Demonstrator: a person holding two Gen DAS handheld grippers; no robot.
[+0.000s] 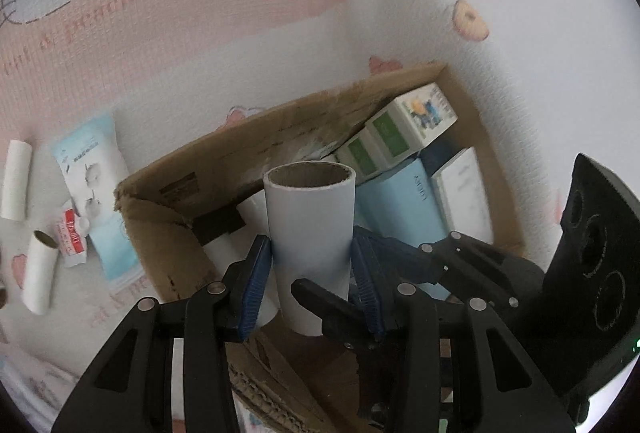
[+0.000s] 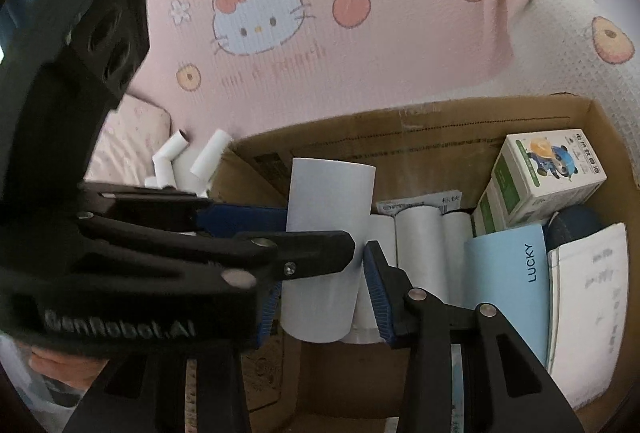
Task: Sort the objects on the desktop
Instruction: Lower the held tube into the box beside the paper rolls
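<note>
Left gripper (image 1: 312,265), blue ribbed pads pinching one smooth white cardboard tube (image 1: 310,233) held upright over the open brown corrugated box (image 1: 168,209); right gripper (image 2: 320,285), one black finger lying across the same tube, the other pad just beside it, contact unclear. In the box: three white rolls (image 2: 420,245) lying side by side, two green-and-white cartons (image 2: 548,173), one pale blue sleeve (image 2: 508,281). Outside on the waffle-textured pink blanket (image 1: 200,13): two further tubes (image 1: 40,273), one flat packet (image 1: 96,189).
</note>
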